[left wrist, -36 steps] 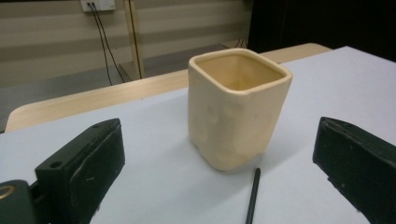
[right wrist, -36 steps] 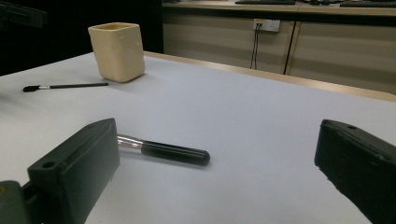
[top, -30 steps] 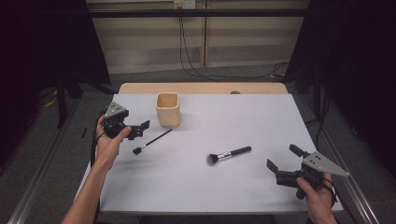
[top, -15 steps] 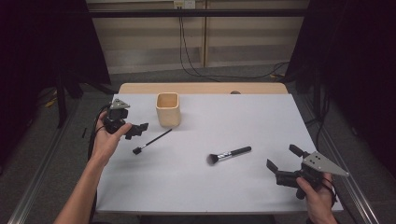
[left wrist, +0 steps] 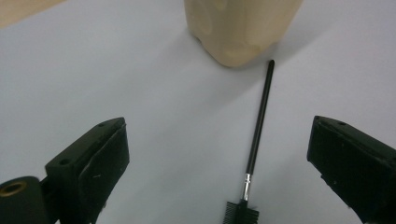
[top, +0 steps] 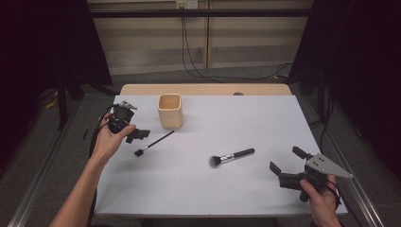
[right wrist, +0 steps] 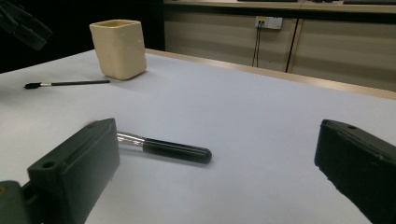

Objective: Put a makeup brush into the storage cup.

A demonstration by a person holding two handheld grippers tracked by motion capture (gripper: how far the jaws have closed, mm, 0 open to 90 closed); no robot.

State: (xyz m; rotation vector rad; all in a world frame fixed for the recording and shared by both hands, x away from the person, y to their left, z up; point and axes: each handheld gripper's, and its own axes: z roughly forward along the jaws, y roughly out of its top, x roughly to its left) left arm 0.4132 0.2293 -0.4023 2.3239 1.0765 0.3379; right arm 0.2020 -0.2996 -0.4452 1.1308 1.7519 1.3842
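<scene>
Two brushes lie on your counter (top: 198,189), and neither is held. Your left hand-held gripper (top: 135,136) hovers over the left side of the counter, near the thin brush (top: 153,143); in the left gripper view its jaws stand wide apart with that thin brush (left wrist: 254,149) lying flat between them, untouched. The bristle end is at the bottom edge of that view and the handle tip points at the beige cup (left wrist: 240,28), stopping just beside its base. From above, the cup (top: 170,110) stands upright near the far edge, just beyond the thin brush.

Your right hand-held gripper (top: 286,165) sits low at the near right corner, jaws also spread and holding nothing. The thick makeup brush (top: 231,156) lies mid-counter, well apart from the thin one. In the right gripper view its black handle (right wrist: 175,150) lies ahead between the jaws, with its ferrule partly hidden behind the left jaw.
</scene>
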